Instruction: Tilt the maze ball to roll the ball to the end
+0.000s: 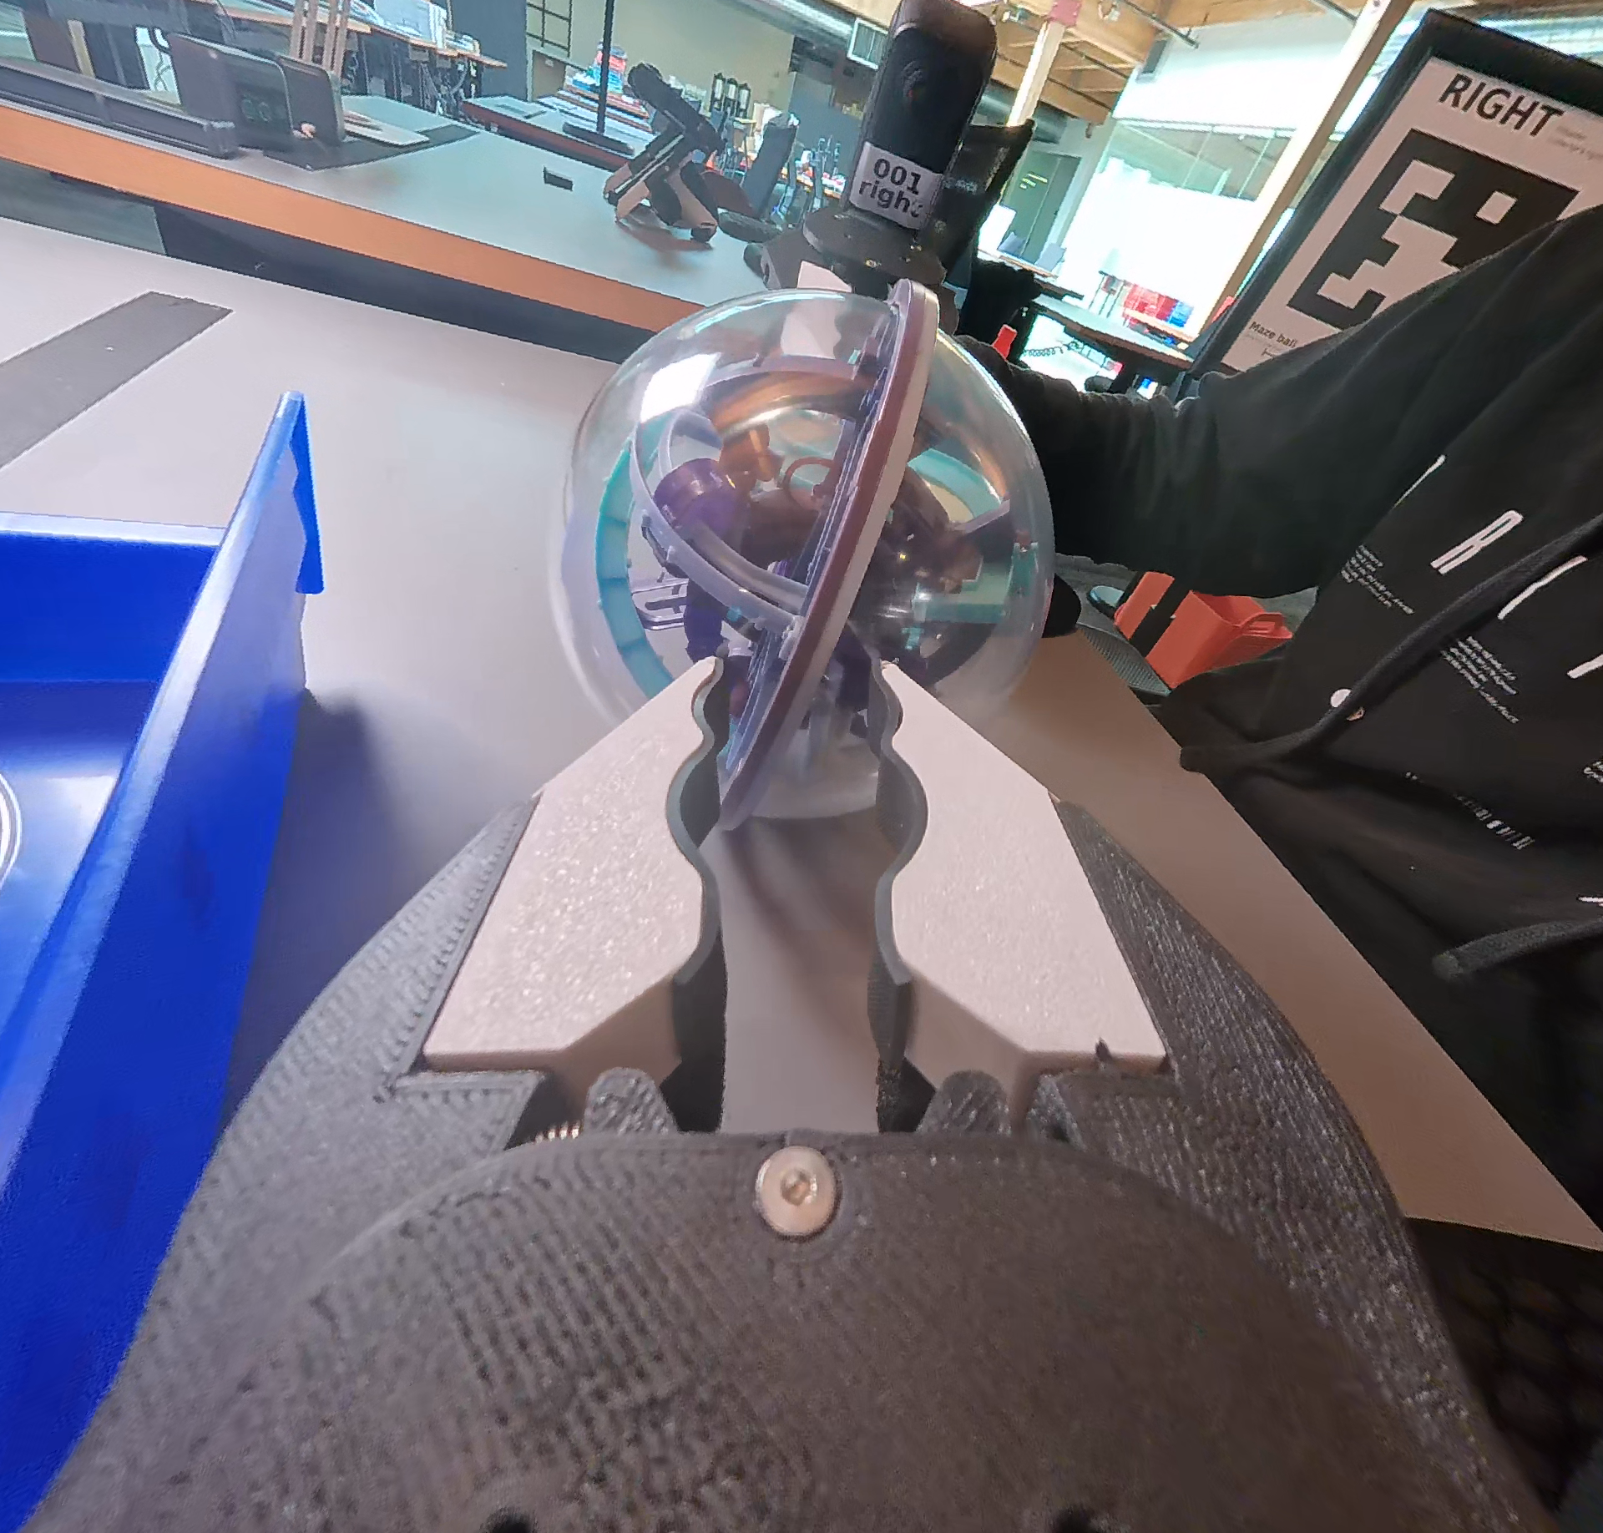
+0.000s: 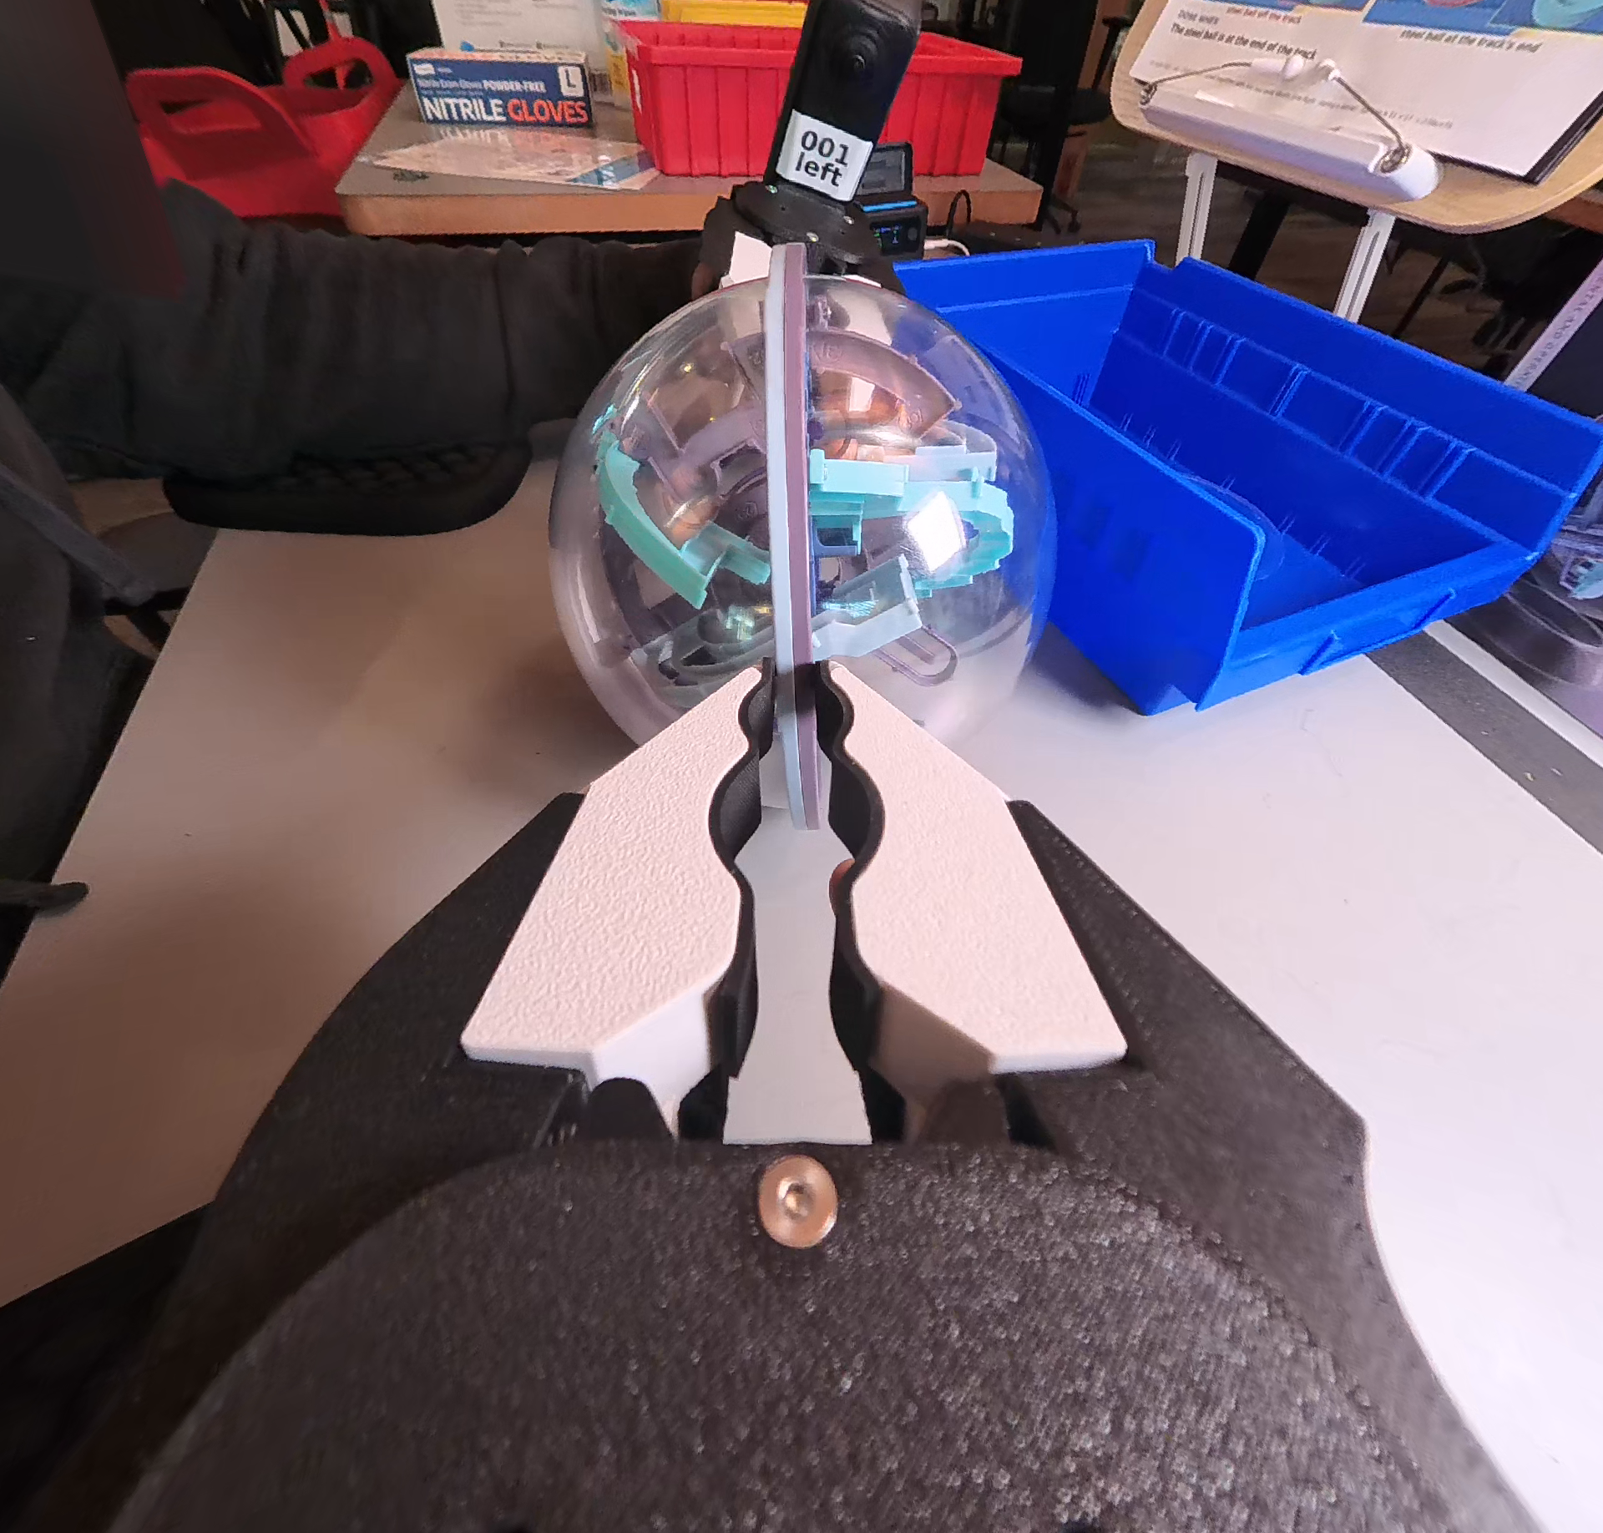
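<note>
Bin (image 1: pixel 156 711) at left. Left tongs (image 1: pixel 802 693) spread, straddling maze ball's (image 1: pixel 807 502) rim without clamping. Ball just above worktop (image 1: pixel 416 468). Right tongs (image 2: pixel 794 693) pinch the rim. Step: tilting. Next likely needs left re-grip; steel ball unseen.

Each gripper (image 1: pixel 794 693) has a dark grey, ribbed printed body with one silver screw (image 1: pixel 796 1189) at its 6 o'clock. Two white wedge fingers (image 2: pixel 659 884) taper toward 12 o'clock, lined inside with wavy dark pads (image 2: pixel 846 763). The far gripper (image 2: pixel 785 264) carries a black stick camera (image 2: pixel 854 60) bearing a white label. The person wears a black hoodie (image 1: pixel 1423 641) with white print, drawstrings and long sleeves (image 2: pixel 347 338).
</note>
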Demonstrator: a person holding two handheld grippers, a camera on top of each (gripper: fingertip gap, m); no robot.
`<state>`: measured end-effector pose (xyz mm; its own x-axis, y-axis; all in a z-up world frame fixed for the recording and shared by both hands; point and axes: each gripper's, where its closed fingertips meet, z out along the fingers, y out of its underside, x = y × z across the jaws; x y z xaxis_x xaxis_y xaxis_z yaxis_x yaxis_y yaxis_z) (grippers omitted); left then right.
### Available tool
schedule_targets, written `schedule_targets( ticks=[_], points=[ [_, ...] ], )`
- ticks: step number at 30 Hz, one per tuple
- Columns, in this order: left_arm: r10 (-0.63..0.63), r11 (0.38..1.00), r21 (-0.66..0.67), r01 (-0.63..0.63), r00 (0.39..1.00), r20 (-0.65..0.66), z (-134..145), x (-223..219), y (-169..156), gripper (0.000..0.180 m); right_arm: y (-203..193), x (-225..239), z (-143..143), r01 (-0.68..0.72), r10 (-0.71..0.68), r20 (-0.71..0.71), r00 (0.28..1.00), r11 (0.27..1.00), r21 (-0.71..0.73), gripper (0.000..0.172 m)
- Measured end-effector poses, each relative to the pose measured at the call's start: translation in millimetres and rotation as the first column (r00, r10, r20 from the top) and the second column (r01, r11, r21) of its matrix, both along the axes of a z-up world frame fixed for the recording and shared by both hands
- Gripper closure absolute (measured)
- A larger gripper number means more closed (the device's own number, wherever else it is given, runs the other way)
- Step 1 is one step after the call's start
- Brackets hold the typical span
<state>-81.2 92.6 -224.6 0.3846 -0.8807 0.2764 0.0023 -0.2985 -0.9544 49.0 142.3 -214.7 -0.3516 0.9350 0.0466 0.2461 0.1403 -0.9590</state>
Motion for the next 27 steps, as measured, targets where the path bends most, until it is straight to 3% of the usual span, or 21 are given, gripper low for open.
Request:
schedule_targets(
  ticks=[9,27],
  points=[
    [-0.001,0.999,-0.045,0.002,1.0,0.015,-4.5,0.5,3.7,0.158,0.1,-1.1,9.1,0.02,-0.019,0.048,0.999,1.0,-0.007,0.165],
    [0.053,0.993,-0.108,-0.045,0.996,0.072,-5.2,-8.6,14.5,0.153,4.8,-12.6,16.7,0.116,-0.099,0.197,0.975,0.99,-0.076,0.165]
  ],
)
